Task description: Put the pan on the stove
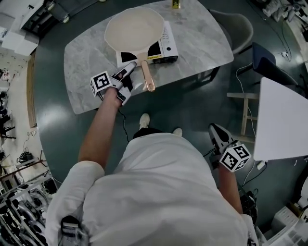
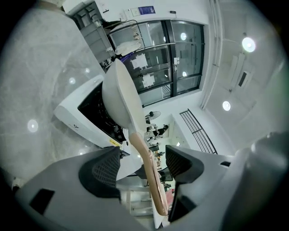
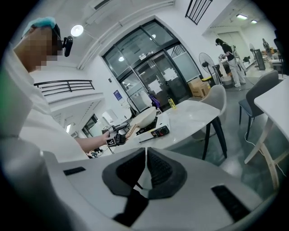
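A cream pan (image 1: 134, 29) rests on the white portable stove (image 1: 166, 45) on the marble table (image 1: 86, 57). Its copper-coloured handle (image 1: 147, 77) points toward me. My left gripper (image 1: 128, 71) is open just left of the handle. In the left gripper view the handle (image 2: 151, 176) runs between the spread jaws, close to the right one, with the pan (image 2: 119, 97) and stove (image 2: 86, 117) beyond the left gripper (image 2: 142, 164). My right gripper (image 1: 215, 130) hangs low by my side, away from the table. It is shut and empty (image 3: 145, 169).
A grey chair (image 1: 238, 29) and a dark blue chair (image 1: 267, 62) stand right of the table. A white tabletop (image 1: 284, 120) with wooden legs is at the right. A small yellow bottle (image 1: 176, 4) stands at the table's far edge. Cables lie on the dark floor.
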{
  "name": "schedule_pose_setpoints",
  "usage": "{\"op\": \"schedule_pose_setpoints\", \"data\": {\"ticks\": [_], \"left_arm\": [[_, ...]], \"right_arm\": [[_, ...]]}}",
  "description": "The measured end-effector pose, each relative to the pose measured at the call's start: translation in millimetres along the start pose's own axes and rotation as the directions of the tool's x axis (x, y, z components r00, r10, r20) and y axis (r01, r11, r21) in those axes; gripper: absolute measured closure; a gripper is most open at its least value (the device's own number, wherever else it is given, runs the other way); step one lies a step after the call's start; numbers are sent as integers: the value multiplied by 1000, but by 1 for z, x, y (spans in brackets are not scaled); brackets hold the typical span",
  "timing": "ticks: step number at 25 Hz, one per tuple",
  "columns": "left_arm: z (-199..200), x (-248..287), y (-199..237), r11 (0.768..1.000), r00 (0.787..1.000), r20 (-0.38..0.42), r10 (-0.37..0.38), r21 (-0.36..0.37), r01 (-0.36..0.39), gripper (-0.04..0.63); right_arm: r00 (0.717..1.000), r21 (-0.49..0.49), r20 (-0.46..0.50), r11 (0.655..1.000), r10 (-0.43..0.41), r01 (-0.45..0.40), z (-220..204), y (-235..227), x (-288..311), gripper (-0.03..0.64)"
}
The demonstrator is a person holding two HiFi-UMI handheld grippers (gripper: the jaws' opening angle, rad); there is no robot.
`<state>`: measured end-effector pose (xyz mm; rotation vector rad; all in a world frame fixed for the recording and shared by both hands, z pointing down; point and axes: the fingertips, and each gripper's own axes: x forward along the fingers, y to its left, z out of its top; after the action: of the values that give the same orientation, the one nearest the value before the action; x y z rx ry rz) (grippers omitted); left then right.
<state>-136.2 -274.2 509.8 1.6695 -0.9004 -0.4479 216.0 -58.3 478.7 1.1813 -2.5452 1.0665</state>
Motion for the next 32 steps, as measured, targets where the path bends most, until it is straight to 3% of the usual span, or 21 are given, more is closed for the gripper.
{"op": "schedule_pose_setpoints", "data": {"ticks": [4,7,11,13,19,24,26,28,32], "left_arm": [[-15,-45,-9,998,997,68,41,52,-44,291],[-39,-79,-17,986,991,97,94,130,-106,313],[-75,-127,-36,947,987,100,123,285,-147,497],[-96,-144,-49,921,992,67,111,368,-128,556],[-189,-175,-91,842,988,-142,52,538,33,577],[-257,-214,-114,724,963,-258,80,679,122,577],[-274,-234,-117,694,956,-279,91,706,140,577],[-282,-258,-116,693,955,-280,96,707,138,577],[-286,-301,-110,719,964,-256,75,683,126,577]], "right_arm": [[996,-36,-56,997,71,-73,-5,3,-5,598],[984,-69,-119,988,132,-140,-9,1,-1,602],[968,-118,-173,972,183,-205,-15,9,10,606],[966,-147,-170,964,195,-221,-11,18,15,609],[954,-209,-189,940,232,-270,-25,72,24,609],[939,-235,-227,920,260,-312,-59,136,25,609],[935,-235,-236,918,264,-318,-75,157,23,609],[932,-234,-248,917,265,-323,-94,178,19,611],[929,-242,-267,915,257,-323,-127,209,12,611]]}}
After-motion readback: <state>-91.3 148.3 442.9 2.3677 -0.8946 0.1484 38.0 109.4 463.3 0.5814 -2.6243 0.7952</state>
